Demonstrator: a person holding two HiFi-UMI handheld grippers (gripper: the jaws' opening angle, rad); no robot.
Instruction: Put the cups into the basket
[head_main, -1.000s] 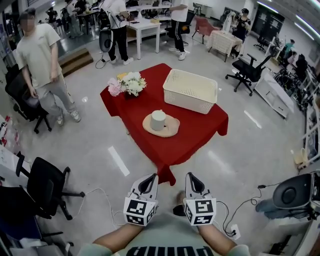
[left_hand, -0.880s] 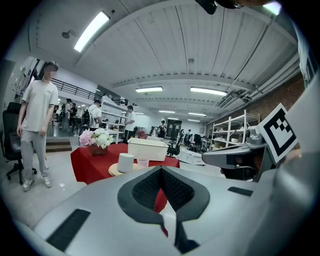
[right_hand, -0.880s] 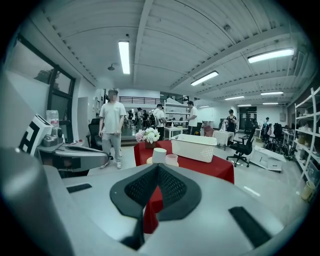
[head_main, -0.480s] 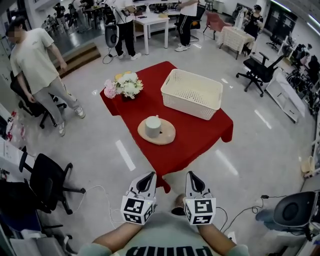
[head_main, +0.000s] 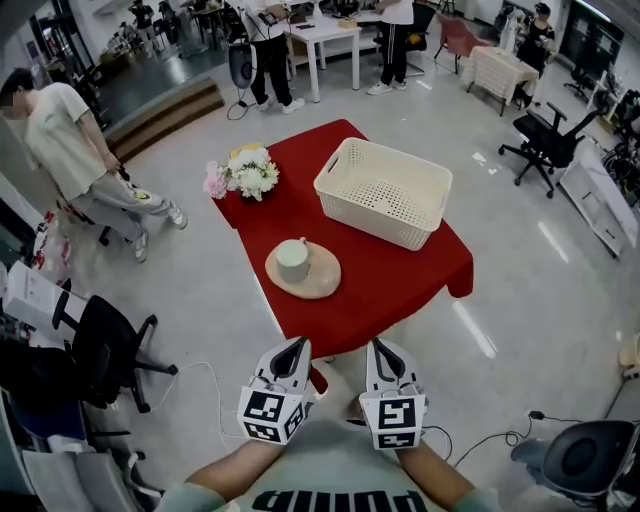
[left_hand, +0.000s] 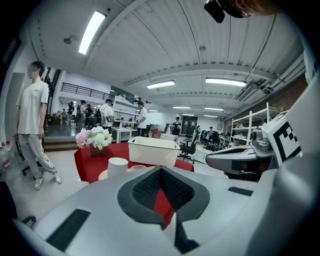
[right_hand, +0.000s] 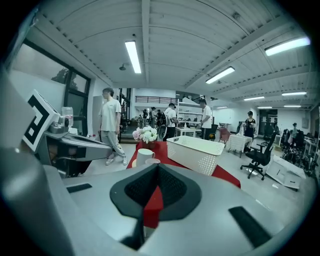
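A white cup (head_main: 293, 260) stands on a round wooden plate (head_main: 320, 283) on the red-clothed table (head_main: 400, 275). In both gripper views a lower pale rim (right_hand: 152, 161) shows just right of the cup (left_hand: 118, 166). Behind them sits an empty cream perforated basket (head_main: 385, 192). My left gripper (head_main: 290, 352) and right gripper (head_main: 385, 352) are held side by side, short of the table's near corner and pointing at it. Both are shut with nothing between the jaws. The left gripper (left_hand: 161, 169) and right gripper (right_hand: 158, 166) each look over closed tips at the table.
A bunch of white and pink flowers (head_main: 243, 170) stands at the table's far left corner. A person (head_main: 70, 140) is at the left. A black office chair (head_main: 100, 350) and a floor cable (head_main: 200, 385) lie left of me, another chair (head_main: 590, 455) at lower right.
The table, cup and basket have drawn nearer in the head view. Both grippers stay shut and side by side. The person at the left has bent and shifted.
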